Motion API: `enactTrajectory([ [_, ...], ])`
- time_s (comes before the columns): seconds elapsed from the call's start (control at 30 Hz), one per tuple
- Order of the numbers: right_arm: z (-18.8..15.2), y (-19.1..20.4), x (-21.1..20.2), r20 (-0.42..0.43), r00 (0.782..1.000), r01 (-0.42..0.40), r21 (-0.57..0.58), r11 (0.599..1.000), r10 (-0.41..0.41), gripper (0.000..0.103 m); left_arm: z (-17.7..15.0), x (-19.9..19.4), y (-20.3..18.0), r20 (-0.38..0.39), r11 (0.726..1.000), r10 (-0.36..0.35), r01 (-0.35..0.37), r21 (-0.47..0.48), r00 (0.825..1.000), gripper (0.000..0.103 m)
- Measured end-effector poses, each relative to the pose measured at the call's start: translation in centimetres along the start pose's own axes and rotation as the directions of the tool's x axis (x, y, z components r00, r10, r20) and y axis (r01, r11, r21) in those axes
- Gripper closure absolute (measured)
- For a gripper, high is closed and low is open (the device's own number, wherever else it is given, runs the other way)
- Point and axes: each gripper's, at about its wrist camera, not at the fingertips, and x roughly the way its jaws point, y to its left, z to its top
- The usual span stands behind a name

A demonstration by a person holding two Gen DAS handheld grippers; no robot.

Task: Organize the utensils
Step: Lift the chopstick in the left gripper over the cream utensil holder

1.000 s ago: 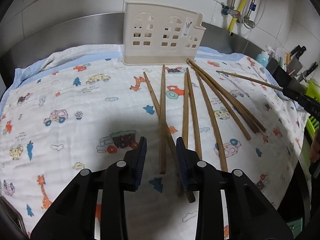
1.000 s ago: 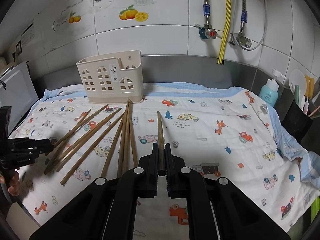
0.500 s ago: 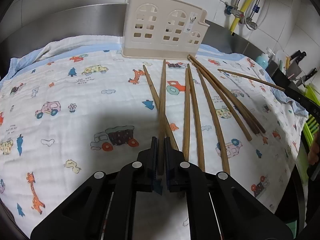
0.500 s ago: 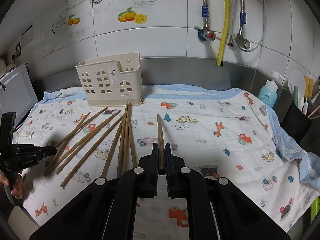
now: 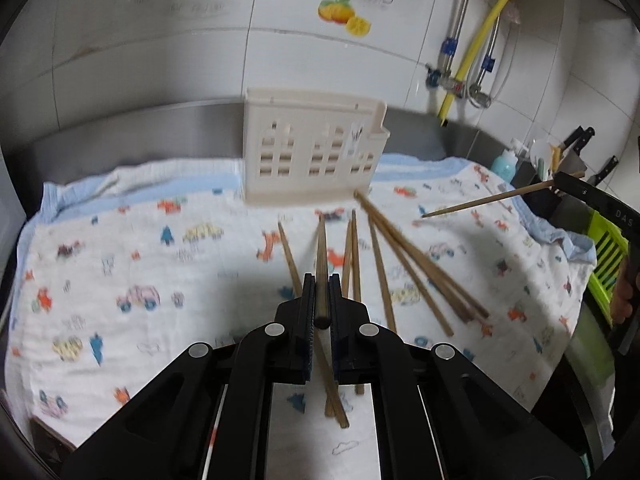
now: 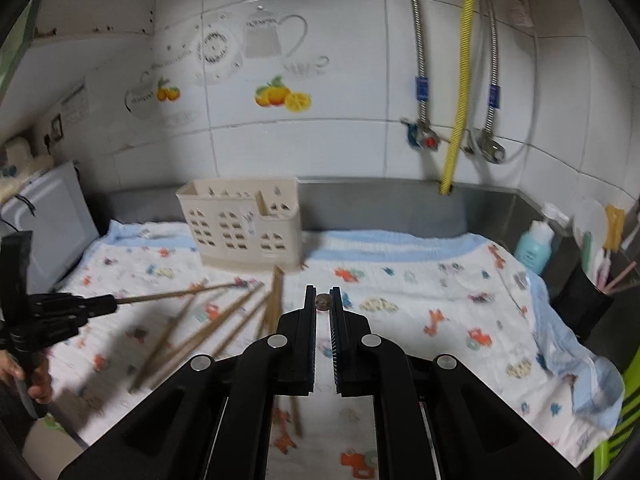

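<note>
Chopstick (image 5: 321, 264) of brown wood sits clamped between the blue-padded fingers of my left gripper (image 5: 321, 304), its butt end just behind the pads and its shaft running straight ahead, lifted off the cloth. My right gripper (image 6: 322, 308) is likewise closed on a second brown wooden chopstick (image 6: 322, 302), which I see end-on as a small round disc pinched near the fingertips.

Just beyond and to the right of my left gripper lie the loose brown wooden chopsticks (image 5: 404, 256), fanned out on the white quilted cloth printed with cars and giraffes (image 5: 140, 272); a couple of them pass under my left fingers. From my right gripper the same pile lies ahead to the left, somewhat blurred.

Further ahead of both grippers, at the cloth's far edge, stands the cream plastic utensil holder with house-shaped cut-outs (image 5: 316, 156), upright against the steel backsplash; I cannot see anything inside it.

Off to the far right of my right gripper are a light blue pump bottle (image 6: 534, 244) and a black caddy of utensils (image 6: 588, 300).
</note>
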Motion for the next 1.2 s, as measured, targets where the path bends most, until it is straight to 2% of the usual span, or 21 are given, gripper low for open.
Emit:
enactTrajectory([
  [0.13,2.5,0.8,-0.1,-0.002,1.000,-0.029,-0.043,0.999,0.029,0.097,2.4,-0.9,-0.3,0.030,1.000,0.002,-0.002,0.012,1.000,0.098],
  [0.37,8.6,2.6,-1.0,0.015,0.997,-0.069,-0.129,0.989,0.071,0.097,6.9,-2.3,-2.5,0.096,0.994,0.022,-0.032,0.100,0.995,0.098],
  [0.53,12.7,4.0,0.1,0.003,0.994,-0.103,-0.163,0.981,0.105,0.097,9.5,-2.4,-3.5,0.123,0.990,0.028,-0.044,0.133,0.992,0.098],
  [0.63,14.3,4.8,1.8,-0.014,0.995,-0.096,-0.185,0.978,0.096,0.097,11.2,-3.3,-4.0,0.162,0.988,0.028,-0.051,0.144,0.986,0.098],
  [0.83,15.2,5.6,7.1,-0.108,0.992,-0.087,-0.210,0.974,0.066,0.097,15.3,-5.5,-4.9,0.260,0.982,0.049,-0.094,0.166,0.964,0.098],
  [0.93,15.4,5.4,9.2,-0.151,0.985,-0.117,-0.183,0.976,0.089,0.097,17.4,-6.0,-5.3,0.301,0.978,0.054,-0.112,0.177,0.952,0.098],
  [1.1,15.2,5.5,11.8,-0.202,0.978,-0.092,-0.200,0.976,0.051,0.097,21.4,-5.5,-5.8,0.377,0.969,0.090,-0.168,0.179,0.922,0.098],
  [1.2,15.0,5.4,12.6,-0.221,0.975,-0.083,-0.207,0.975,0.036,0.097,23.1,-4.7,-5.1,0.397,0.967,0.116,-0.195,0.164,0.911,0.098],
])
